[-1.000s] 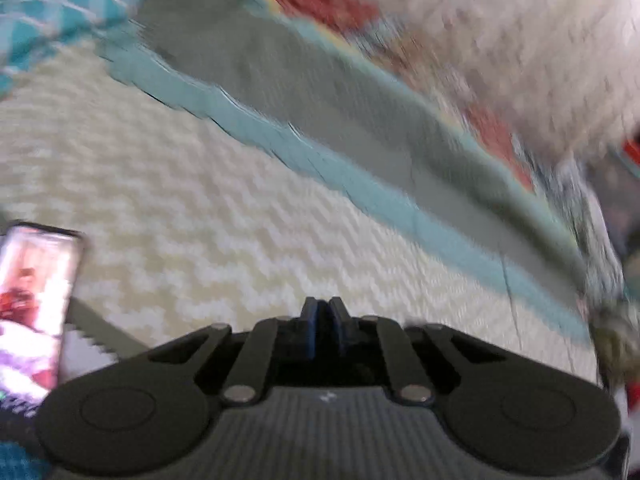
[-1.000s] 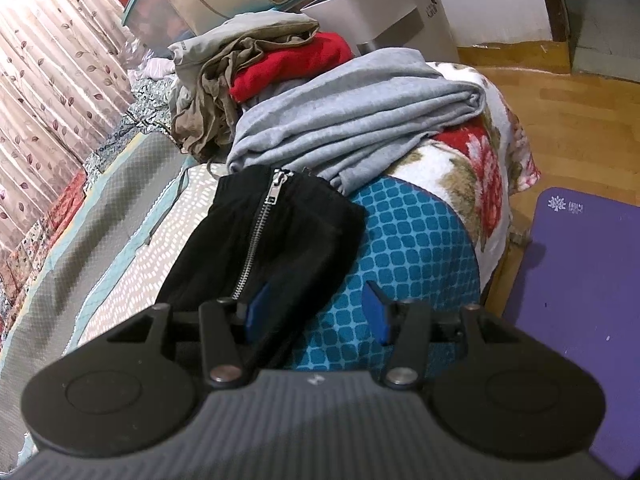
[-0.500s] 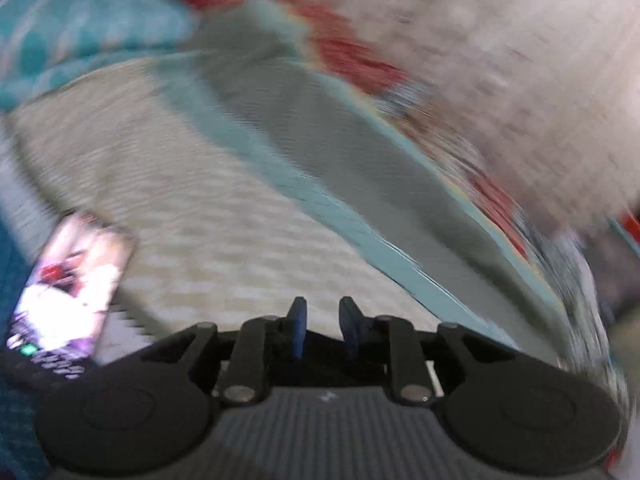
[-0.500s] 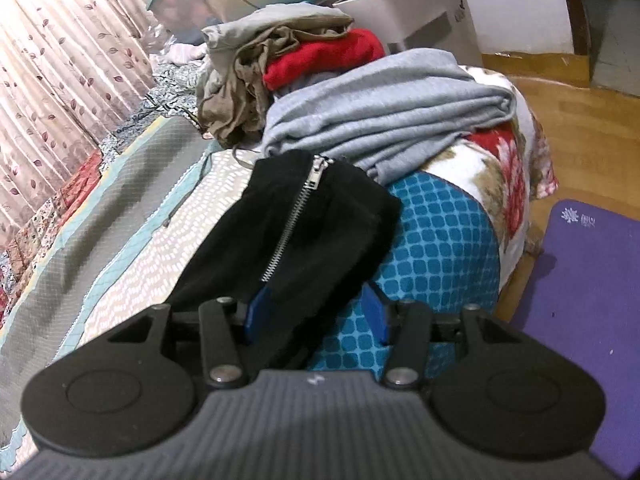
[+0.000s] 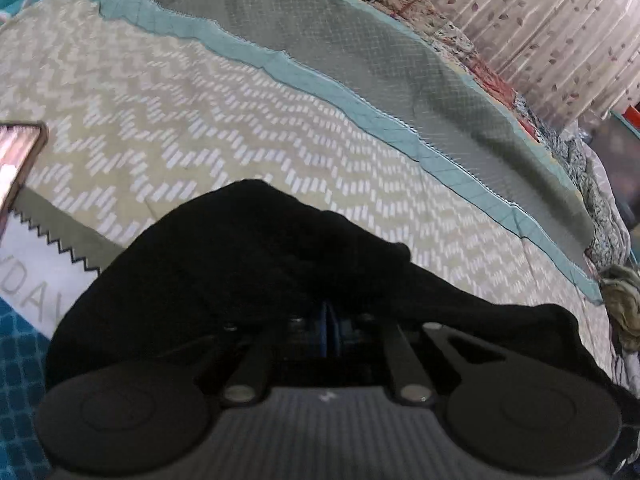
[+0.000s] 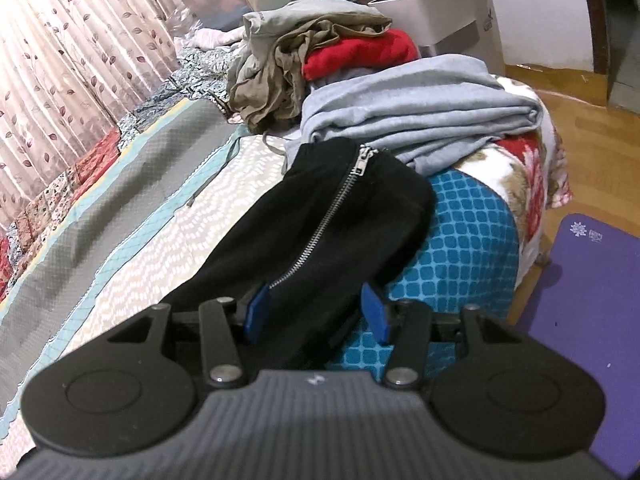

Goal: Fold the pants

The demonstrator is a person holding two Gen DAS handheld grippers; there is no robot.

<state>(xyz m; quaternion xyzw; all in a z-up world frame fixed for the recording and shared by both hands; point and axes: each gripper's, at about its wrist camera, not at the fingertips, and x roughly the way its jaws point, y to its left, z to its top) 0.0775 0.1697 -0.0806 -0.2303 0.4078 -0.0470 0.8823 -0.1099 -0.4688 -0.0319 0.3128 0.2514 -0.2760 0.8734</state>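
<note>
Black pants (image 6: 320, 216) with a silver zipper (image 6: 332, 208) lie on the bed, stretched along its near edge. My right gripper (image 6: 316, 312) is open, its blue fingers either side of the pants' near end, just above the cloth. In the left wrist view the black pants (image 5: 256, 256) are bunched over my left gripper (image 5: 330, 330), which is shut on a fold of them; the cloth hides most of the fingers.
A grey folded garment (image 6: 420, 116), a red one (image 6: 360, 52) and an olive pile (image 6: 288, 68) sit at the bed's far end. A phone (image 5: 16, 160) lies at the left. A purple mat (image 6: 584, 312) covers the floor on the right. Curtains (image 6: 72, 40) hang behind the bed.
My left gripper opened briefly, then shut on the black pants, which now drape over it. The right gripper drifted slightly and stays open over the pants.
</note>
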